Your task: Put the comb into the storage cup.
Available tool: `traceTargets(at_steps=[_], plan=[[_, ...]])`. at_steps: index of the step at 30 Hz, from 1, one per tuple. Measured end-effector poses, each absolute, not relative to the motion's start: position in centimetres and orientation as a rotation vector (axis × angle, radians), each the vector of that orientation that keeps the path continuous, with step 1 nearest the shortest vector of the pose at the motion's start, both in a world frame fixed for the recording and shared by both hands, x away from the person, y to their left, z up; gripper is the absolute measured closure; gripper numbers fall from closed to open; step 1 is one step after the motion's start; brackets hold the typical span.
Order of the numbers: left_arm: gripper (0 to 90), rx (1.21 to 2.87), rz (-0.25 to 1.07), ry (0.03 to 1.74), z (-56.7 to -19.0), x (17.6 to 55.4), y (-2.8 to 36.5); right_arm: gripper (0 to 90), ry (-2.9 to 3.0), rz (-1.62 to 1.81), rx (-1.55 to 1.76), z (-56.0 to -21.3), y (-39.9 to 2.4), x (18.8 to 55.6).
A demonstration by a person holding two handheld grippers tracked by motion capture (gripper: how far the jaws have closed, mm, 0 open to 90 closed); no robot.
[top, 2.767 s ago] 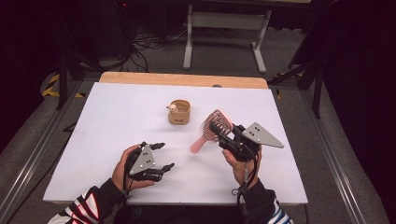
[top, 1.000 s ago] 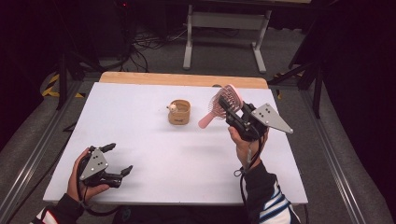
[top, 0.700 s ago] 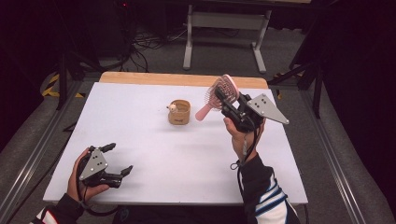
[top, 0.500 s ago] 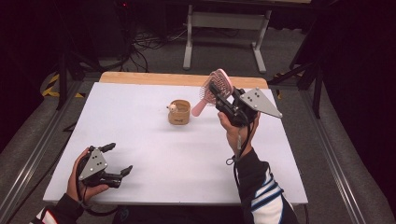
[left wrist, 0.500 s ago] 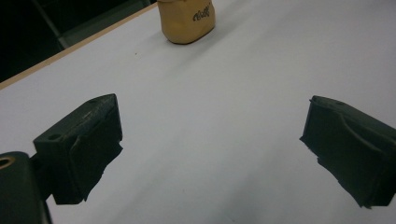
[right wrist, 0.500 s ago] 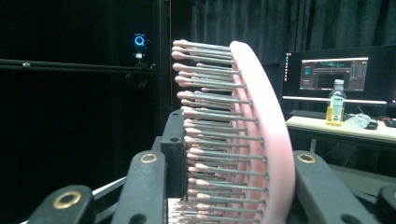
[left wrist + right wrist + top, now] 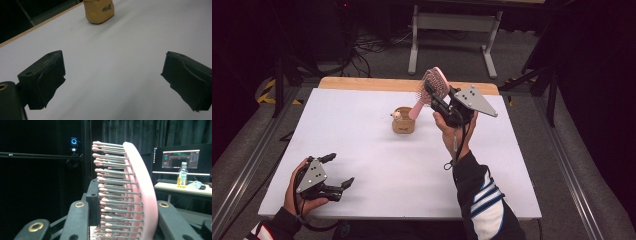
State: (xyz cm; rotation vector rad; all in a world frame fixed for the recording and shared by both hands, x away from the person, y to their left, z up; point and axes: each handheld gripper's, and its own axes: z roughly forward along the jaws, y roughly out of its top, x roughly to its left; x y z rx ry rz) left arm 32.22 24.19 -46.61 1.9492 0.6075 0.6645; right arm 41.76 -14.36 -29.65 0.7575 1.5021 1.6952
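Gripping the pink hairbrush (image 7: pixel 435 83) by its head, the right gripper (image 7: pixel 435 100) has its jaws pressed in on it, one against the bristles and one against the smooth back, as the right gripper view shows plainly (image 7: pixel 130 195). The brush is up in the air, above the far part of the white table (image 7: pixel 362 125), head tilted up and away from the hand, handle slanting down toward the near left of the gripper. Right below that handle's end sits a small tan cup (image 7: pixel 403 120), with a little pale figure at its rim; whether the handle touches the cup I can't tell. Nothing stands between the brush and the cup.

Down at the near left edge, well apart from all this, the left gripper (image 7: pixel 339 170) rests low over the table, jaws spread wide with nothing between them. In the left gripper view the same cup (image 7: pixel 99 10) stands far ahead of the jaws across bare tabletop, with dark script lettering on its side, too small to read.

Past the brush, in the right gripper view, a lit monitor (image 7: pixel 181 158) and a bottle (image 7: pixel 183 175) with a yellow label sit on a desk; the label's print is too small to read.
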Motion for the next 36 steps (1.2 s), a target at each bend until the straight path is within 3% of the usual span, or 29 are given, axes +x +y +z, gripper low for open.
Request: traceTargets(at_steps=[17, 36], plan=[[5.6, 1.954, 0.661, 0.602, -46.6, 32.2, 24.2, 63.9, 1.497, 1.621, 0.817, -30.3, -12.0, 44.6], [5.7, 1.956, 0.657, 0.592, -46.6, 32.2, 24.2, 63.9, 1.554, 1.565, 0.945, -33.8, -10.8, 47.4]])
